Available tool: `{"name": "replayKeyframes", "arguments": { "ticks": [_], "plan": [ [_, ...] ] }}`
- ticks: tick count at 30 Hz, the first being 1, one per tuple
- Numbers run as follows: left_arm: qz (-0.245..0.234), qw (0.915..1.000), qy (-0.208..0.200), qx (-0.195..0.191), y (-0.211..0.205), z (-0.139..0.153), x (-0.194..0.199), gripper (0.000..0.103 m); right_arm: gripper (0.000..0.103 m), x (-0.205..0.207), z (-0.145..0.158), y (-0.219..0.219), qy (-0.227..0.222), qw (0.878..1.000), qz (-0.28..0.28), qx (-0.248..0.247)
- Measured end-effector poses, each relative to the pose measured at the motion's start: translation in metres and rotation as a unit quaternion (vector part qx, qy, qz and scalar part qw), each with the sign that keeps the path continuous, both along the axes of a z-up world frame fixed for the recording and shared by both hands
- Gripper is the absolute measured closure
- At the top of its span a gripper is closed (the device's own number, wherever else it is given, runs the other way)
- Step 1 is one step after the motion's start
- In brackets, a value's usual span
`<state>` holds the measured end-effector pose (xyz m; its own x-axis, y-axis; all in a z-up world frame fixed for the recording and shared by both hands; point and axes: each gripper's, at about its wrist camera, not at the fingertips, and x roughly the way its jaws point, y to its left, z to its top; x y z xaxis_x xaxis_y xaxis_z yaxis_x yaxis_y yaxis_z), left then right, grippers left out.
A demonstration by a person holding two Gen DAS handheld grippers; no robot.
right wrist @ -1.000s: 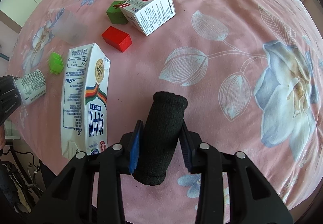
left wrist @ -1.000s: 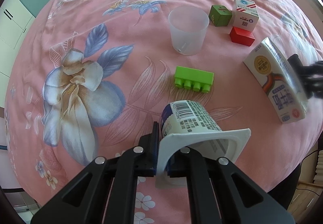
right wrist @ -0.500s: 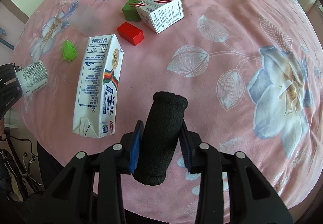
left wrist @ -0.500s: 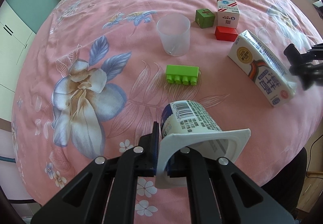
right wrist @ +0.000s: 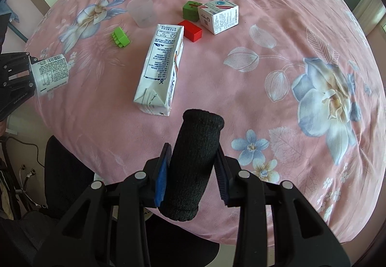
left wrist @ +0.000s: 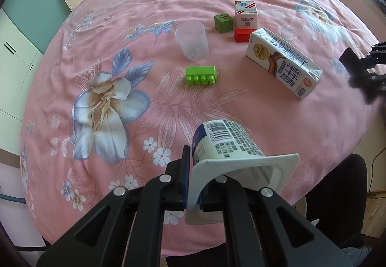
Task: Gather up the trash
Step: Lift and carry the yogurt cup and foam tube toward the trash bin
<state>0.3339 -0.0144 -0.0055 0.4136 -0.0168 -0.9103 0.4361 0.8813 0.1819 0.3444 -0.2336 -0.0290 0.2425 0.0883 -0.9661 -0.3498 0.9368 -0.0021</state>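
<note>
My left gripper (left wrist: 193,180) is shut on the rim of a white yogurt cup (left wrist: 226,144) and holds it above the table's near edge; the cup also shows in the right wrist view (right wrist: 50,74). My right gripper (right wrist: 191,170) is shut on a black foam cylinder (right wrist: 195,161), held above the near edge. A white milk carton (left wrist: 282,62) lies on its side on the pink floral cloth, also in the right wrist view (right wrist: 161,67). A small white box (left wrist: 246,14) stands at the back.
A clear plastic cup (left wrist: 193,40), a green toy brick (left wrist: 201,75), a green cube (left wrist: 224,23) and a red block (left wrist: 242,35) sit mid-table. The table edge (right wrist: 120,170) drops to a black chair (right wrist: 65,170) and cables below.
Both grippers have pulled back and up from the table with their objects; the table items look smaller and farther. The carton and blocks have not moved.
</note>
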Motion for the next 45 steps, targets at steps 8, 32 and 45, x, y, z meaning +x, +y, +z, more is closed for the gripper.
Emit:
{"name": "replayKeyframes", "arguments": {
  "ticks": [8, 32, 45],
  "plan": [
    [-0.022, 0.9998, -0.004, -0.001, -0.004, 0.002, -0.037, 0.095, 0.067, -0.04, 0.004, 0.011, -0.006, 1.0, 0.022, -0.002],
    [-0.048, 0.9988, 0.001, -0.004, -0.001, -0.022, -0.132, 0.095, 0.067, -0.148, 0.0, 0.067, -0.019, 0.995, 0.102, 0.007],
    [-0.068, 0.9974, 0.02, -0.008, -0.007, -0.047, -0.171, 0.095, 0.067, -0.191, -0.024, 0.084, -0.005, 0.992, 0.126, 0.009]
  ]
}}
